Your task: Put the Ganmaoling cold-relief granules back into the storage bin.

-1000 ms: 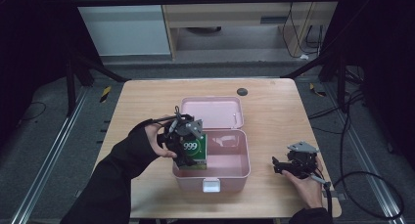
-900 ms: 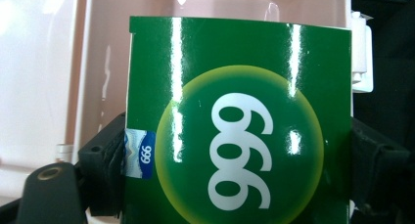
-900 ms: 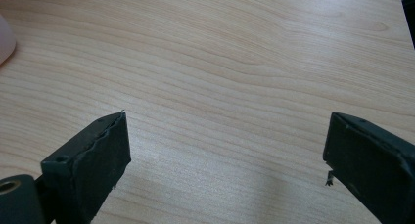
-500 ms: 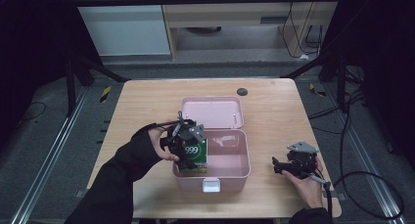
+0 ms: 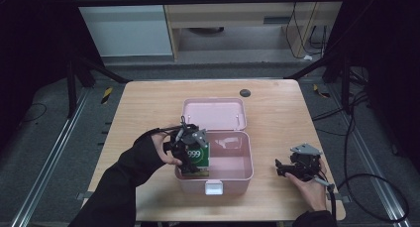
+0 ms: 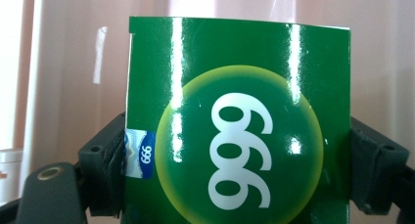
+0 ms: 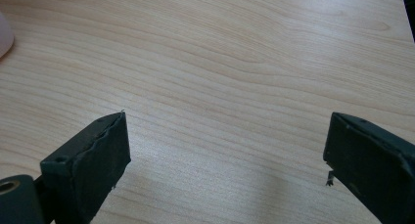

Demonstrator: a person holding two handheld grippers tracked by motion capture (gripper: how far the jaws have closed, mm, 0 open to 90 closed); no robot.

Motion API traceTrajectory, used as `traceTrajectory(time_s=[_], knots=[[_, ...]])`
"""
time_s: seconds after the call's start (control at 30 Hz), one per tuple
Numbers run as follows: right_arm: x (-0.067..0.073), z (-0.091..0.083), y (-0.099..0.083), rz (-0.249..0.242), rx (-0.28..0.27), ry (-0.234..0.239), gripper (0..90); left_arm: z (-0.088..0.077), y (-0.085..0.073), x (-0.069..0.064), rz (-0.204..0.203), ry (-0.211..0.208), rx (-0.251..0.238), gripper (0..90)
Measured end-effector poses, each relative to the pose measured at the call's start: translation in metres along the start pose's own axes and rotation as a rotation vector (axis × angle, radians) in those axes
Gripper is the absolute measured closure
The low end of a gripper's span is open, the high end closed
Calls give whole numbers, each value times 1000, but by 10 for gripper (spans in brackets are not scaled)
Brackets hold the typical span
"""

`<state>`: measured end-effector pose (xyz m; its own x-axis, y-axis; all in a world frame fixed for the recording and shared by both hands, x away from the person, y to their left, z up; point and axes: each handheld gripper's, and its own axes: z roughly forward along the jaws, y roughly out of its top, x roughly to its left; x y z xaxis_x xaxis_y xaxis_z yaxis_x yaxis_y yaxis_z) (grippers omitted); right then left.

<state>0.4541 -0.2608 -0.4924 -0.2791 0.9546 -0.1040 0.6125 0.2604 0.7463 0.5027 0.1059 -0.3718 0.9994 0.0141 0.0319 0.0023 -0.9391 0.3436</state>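
Overhead, saw a wooden table [image 5: 148,108] with an open pink box [image 5: 242,175] at its middle, lid [image 5: 214,113] tipped back toward the far edge. Found the left gripper [image 5: 190,155] at the box's left end, clamped on a green carton [image 5: 199,157] marked 999 — carton upright, its lower part down inside the box against the left wall. Noted the right gripper [image 5: 283,168] well apart, low over bare wood to the right of the box, held in a hand [image 5: 312,190].

Then, along the left gripper, made out the carton [image 6: 238,126] gripped on both side edges by the black jaws, pink wall behind.

Lastly, along the right gripper [image 7: 222,150] — jaws spread wide over wood grain [image 7: 235,62], nothing between them.
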Motion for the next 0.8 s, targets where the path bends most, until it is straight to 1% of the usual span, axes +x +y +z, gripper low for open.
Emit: traceTrajectory(time_s=[0.17, 0.27, 0.4, 0.47, 0.6, 0.67, 0.73, 0.77, 0.8], knots=[[0, 0, 0, -2, 0, 0, 36, 6, -4, 0, -5, -2, 6, 145], [0, 0, 0, -1, 0, -1, 36, 8, -5, 0, 0, 2, 14, 144], [1, 0, 0, -1, 0, -1, 35, 12, -6, 0, -6, -2, 2, 143], [0, 0, 0, -1, 0, 1, 34, 14, -7, 0, -8, -5, 3, 143], [0, 0, 0, -2, 2, -1, 32, 18, -9, 0, -1, -11, 15, 139], [0, 0, 0, -2, 1, 0, 28, 18, -9, -1, 0, -9, 16, 133], [0, 0, 1, 0, 2, -1, 26, 19, -9, -1, 9, -4, 24, 128], [1, 0, 1, -1, 2, -1, 26, 18, -10, -1, 3, -6, 18, 100], [1, 0, 1, -1, 2, -1, 26, 17, -10, -1, 0, -7, 6, 100]])
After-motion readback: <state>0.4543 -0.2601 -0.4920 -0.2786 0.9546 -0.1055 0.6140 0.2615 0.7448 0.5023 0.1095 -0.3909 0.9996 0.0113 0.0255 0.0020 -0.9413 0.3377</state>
